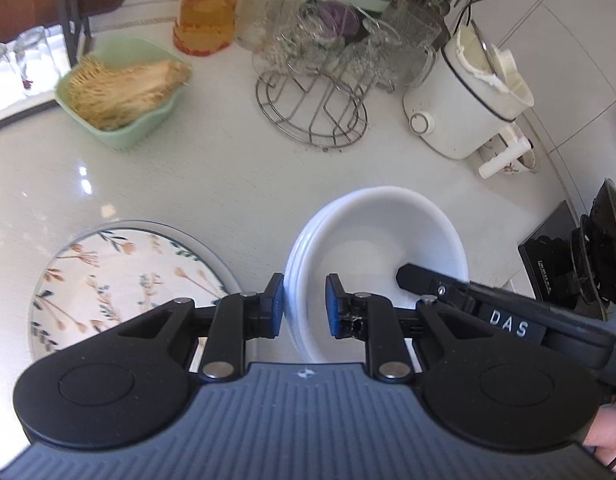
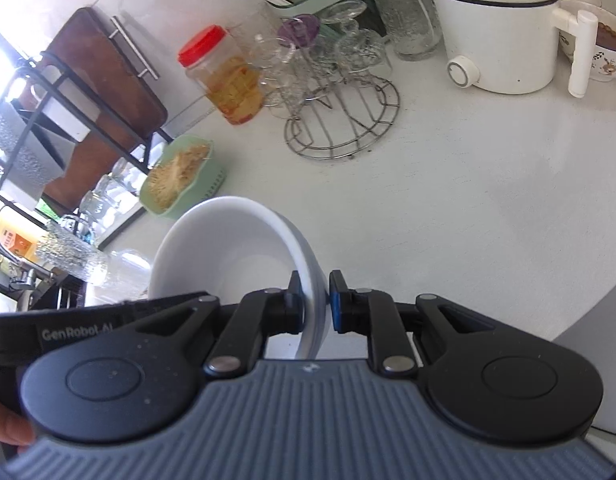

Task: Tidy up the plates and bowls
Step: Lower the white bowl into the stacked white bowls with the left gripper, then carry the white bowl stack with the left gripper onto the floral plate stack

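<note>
The left gripper (image 1: 304, 304), lowest in the left wrist view, has its blue pads clamped on the left rim of a stack of white bowls (image 1: 387, 240), which fills the lower middle of that frame. The right gripper (image 2: 315, 300), at the bottom of the right wrist view, pinches the opposite rim of the same stack, its jaws closed onto the white wall between the pads; its dark finger also shows reaching into the top bowl from the lower right in the left wrist view. The stack is held between both grippers over the pale countertop (image 1: 212, 176); whether it still touches the surface cannot be told.

Around it, largest first: a white electric pot (image 1: 459, 104) with a round dial stands at the upper right, a small patterned bowl (image 1: 515, 160) tucked behind it. A floral plate (image 1: 120, 276) under a clear rim lies on the counter just left of the bowls, at the lower left. A wire glass rack (image 1: 315, 108) loaded with upturned glasses sits at the upper centre, a green basket of straw-coloured bristles (image 1: 120, 92) at the upper left, and a red-lidded jar (image 1: 206, 12) of amber liquid behind them. A black object, possibly a stove part, shows at the right edge.

The bowls are plain, glossy white, nested with three or more rims visible, empty inside.
</note>
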The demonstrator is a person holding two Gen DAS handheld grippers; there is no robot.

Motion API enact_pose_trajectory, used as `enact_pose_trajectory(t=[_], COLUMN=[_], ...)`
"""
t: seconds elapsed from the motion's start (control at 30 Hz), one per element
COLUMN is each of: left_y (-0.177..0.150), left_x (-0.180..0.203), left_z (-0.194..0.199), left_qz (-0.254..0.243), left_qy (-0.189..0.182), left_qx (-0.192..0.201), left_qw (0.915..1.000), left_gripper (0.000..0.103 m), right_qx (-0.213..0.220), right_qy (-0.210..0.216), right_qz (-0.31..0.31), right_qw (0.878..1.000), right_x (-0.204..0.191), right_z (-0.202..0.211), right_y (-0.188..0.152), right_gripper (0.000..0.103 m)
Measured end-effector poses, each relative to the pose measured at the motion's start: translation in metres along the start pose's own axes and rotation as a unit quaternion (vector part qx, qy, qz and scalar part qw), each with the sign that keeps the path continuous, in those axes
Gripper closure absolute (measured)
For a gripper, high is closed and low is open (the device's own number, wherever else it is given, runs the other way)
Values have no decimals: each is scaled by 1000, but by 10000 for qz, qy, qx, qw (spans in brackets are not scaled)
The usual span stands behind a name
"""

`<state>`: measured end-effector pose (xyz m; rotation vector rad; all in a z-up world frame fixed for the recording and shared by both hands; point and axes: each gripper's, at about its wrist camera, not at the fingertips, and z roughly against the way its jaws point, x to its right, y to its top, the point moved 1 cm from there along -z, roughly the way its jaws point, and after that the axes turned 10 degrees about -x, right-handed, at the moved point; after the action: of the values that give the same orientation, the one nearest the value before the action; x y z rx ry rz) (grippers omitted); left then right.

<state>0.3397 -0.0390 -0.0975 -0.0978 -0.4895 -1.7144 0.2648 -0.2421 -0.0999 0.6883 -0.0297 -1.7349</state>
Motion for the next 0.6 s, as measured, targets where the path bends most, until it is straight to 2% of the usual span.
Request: enact_pose_trajectory(t=[0.33,0.6], left_y=[-12,-35], left_x=[-37,-63], left_z=[34,65], left_qz=[147,373], left_qy=[-68,42], left_qx=[162,279], left_qw=[9997,9989], left_gripper=[79,79], right_qx=[118,129], right_qy=[17,300], right_qz=[63,33], right_qw=[9999,9995], right_x=[-44,-77], right_z=[-2,0], right_y=[-7,-10], right_gripper=[86,83])
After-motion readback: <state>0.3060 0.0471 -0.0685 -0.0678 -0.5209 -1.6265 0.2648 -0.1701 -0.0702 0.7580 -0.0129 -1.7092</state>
